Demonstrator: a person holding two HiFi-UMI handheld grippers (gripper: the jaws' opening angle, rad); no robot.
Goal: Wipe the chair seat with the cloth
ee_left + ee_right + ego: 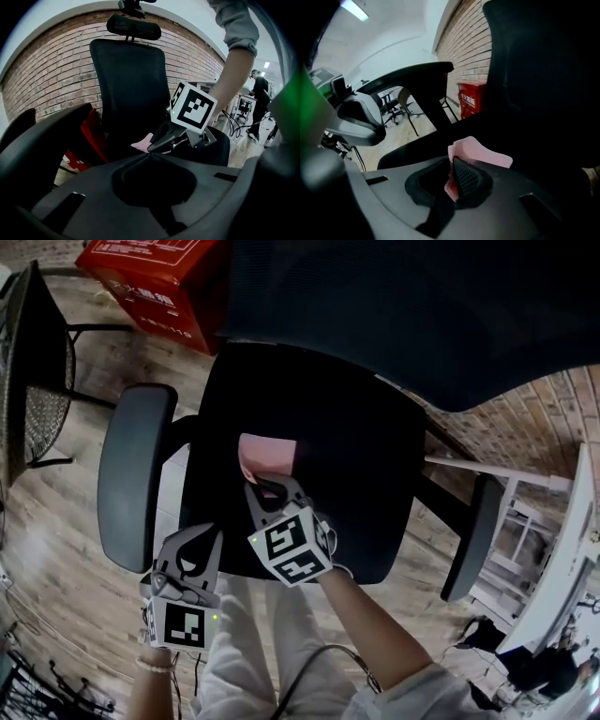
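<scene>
Closest in, the left tool (204,538) hangs by the front left corner of the chair. Its jaws are pressed together with nothing between them, so it's just along for the ride.

Right beside it and a bit further in, the right tool (266,489) is clamped down on the pink cloth (269,454). It pinches one edge while the rest lies on the black chair seat (356,456), towards the front and left of the middle.

So I'd say this is the wiping step itself, with cloth on seat. Most of the seat lies beyond the cloth and off to its right. The next move probably means dragging it toward the back and right side, with a firm grip and enough downward press that it slides flat instead of bunching.

Further off are the backrest (403,306) and a red box (155,277) on the wooden floor (56,549).
</scene>
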